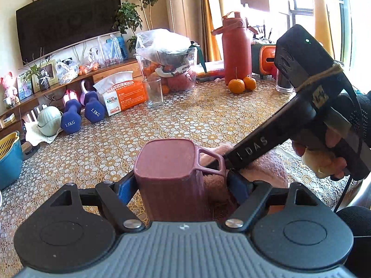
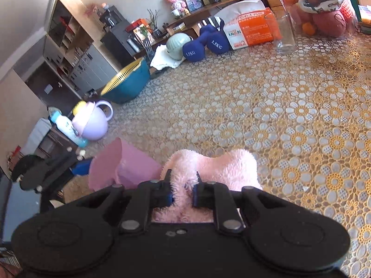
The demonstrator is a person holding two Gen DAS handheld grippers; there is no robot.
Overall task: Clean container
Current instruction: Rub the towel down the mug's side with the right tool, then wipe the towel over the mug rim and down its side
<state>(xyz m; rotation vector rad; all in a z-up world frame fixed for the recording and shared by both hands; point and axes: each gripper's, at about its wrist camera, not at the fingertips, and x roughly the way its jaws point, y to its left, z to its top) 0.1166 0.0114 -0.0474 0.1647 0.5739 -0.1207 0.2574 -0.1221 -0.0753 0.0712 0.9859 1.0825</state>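
Left wrist view: the left gripper (image 1: 183,183) clamps a pink square cup (image 1: 169,162) upside down (base up, handle to the right) over the floral tablecloth (image 1: 208,120). The right gripper (image 2: 183,185), jaws narrow, pinches a fluffy pink cloth (image 2: 215,166) that lies just beside the cup. A tissue box (image 1: 125,95) and blue dumbbells (image 1: 81,113) sit well apart.
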